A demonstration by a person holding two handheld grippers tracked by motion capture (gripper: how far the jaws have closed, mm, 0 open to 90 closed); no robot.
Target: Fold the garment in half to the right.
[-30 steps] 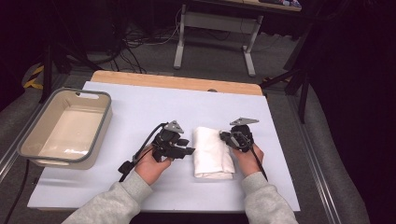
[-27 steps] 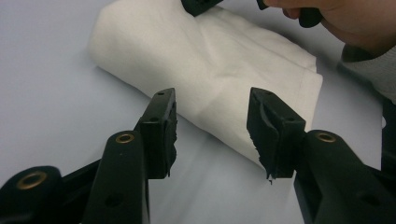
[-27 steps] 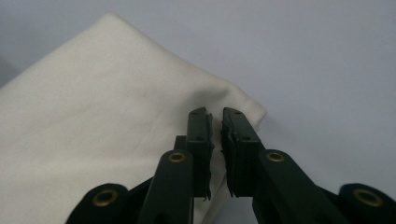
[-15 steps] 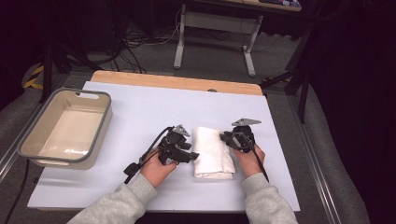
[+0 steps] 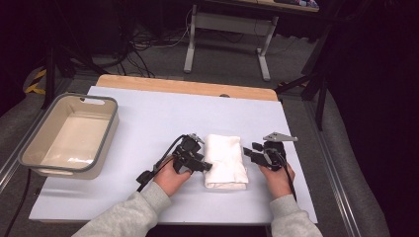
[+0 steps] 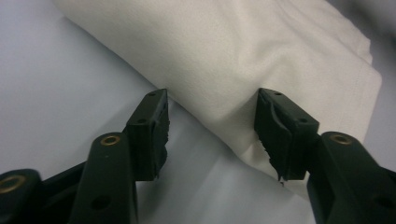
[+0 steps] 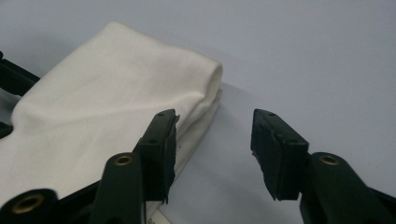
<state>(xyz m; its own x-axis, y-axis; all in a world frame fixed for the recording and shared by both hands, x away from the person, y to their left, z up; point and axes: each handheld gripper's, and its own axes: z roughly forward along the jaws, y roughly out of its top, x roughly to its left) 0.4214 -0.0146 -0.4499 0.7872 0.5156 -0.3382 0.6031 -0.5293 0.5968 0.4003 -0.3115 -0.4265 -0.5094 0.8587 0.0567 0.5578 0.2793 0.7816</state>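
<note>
The folded white cloth [image 5: 226, 160] lies flat near the middle of the desk [image 5: 148, 113], at about 5 o'clock from its centre. The left tool [image 5: 200, 164] sits at the cloth's 9 o'clock edge, partly open and straddling it without pinching. The right tool [image 5: 251, 153], at 3 o'clock, has just been opening; nothing sits between its pads. The fold looks done; the grey tub [image 5: 106, 133] at 9 o'clock holds no cloth.

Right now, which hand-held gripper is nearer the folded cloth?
Left. The left hand-held gripper is at the cloth, its open jaws straddling the cloth's left edge. The right hand-held gripper sits just off the right edge, jaws open, apart from it.
</note>
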